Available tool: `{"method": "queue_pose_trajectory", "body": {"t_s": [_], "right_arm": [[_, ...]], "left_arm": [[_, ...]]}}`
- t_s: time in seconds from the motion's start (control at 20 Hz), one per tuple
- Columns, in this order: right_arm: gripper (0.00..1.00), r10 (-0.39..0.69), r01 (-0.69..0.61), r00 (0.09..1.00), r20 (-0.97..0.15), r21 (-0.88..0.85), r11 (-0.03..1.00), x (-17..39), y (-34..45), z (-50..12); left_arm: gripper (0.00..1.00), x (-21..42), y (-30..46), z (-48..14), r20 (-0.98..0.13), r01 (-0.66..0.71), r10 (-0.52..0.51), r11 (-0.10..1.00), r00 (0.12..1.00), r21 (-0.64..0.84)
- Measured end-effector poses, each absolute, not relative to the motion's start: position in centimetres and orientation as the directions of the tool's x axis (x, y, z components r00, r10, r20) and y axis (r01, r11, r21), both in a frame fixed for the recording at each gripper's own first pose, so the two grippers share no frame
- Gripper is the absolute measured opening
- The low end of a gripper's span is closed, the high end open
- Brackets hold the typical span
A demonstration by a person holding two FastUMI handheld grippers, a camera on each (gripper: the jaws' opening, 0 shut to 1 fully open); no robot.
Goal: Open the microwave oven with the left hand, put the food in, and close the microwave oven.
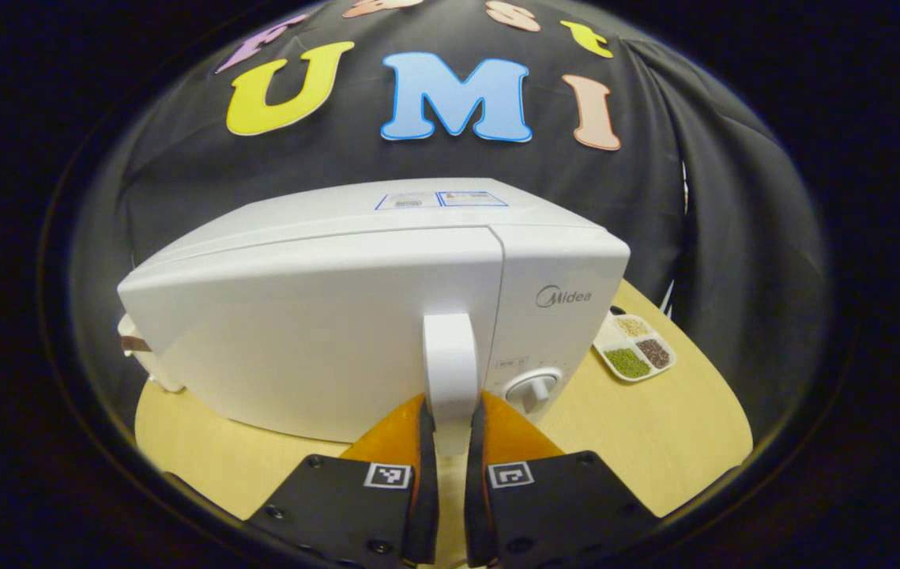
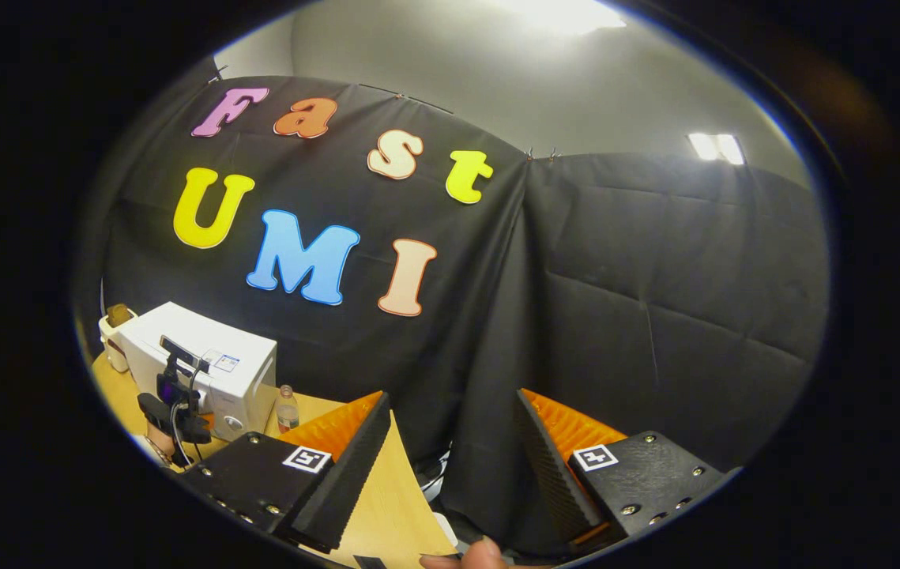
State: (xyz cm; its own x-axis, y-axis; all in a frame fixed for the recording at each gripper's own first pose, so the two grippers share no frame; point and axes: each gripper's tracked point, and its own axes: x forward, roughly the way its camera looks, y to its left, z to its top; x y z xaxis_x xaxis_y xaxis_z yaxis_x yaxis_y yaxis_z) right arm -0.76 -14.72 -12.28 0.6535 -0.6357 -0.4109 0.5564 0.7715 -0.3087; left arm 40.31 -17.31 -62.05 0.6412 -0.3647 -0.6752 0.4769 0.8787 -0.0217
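Observation:
A white microwave oven [image 1: 339,316] stands on the wooden table, its door closed. My left gripper [image 1: 450,411] is shut on the door's white vertical handle [image 1: 450,363], one orange finger on each side. The food, a white divided tray [image 1: 635,348] with green, brown and pale grains, lies on the table to the right of the oven. In the right gripper view my right gripper [image 2: 453,411] stands open and empty, held high off the table's right edge. Far off to the left in that view are the microwave oven [image 2: 205,367] and the left gripper [image 2: 177,403] in front of it.
A round dial [image 1: 532,387] sits on the oven's control panel beside the handle. A white appliance [image 1: 141,356] stands behind the oven's left side. A small bottle [image 2: 286,407] stands right of the oven. Black cloth walls close in behind the round wooden table [image 1: 655,427].

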Motion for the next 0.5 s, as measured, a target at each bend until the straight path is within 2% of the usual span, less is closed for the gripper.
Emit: {"method": "queue_pose_trajectory", "body": {"t_s": [0.2, 0.3, 0.5], "right_arm": [[0.95, -0.620, 0.548, 0.673, -0.403, -0.292, 0.784, -1.7, -14.5, -11.9], [0.95, -0.614, 0.541, 0.686, -0.391, -0.290, 0.789, -2.6, -14.8, -11.5], [0.95, -0.616, 0.559, 0.697, -0.367, -0.261, 0.787, -5.4, -17.2, -10.5]], "left_arm": [[0.14, 40.2, -17.2, -61.8, -0.656, 0.436, -0.362, 0.898, 0.663, -0.055], [0.17, 40.1, -17.2, -61.8, -0.654, 0.426, -0.359, 0.903, 0.667, -0.060], [0.12, 40.1, -17.2, -61.9, -0.649, 0.435, -0.351, 0.900, 0.675, -0.035]]}}
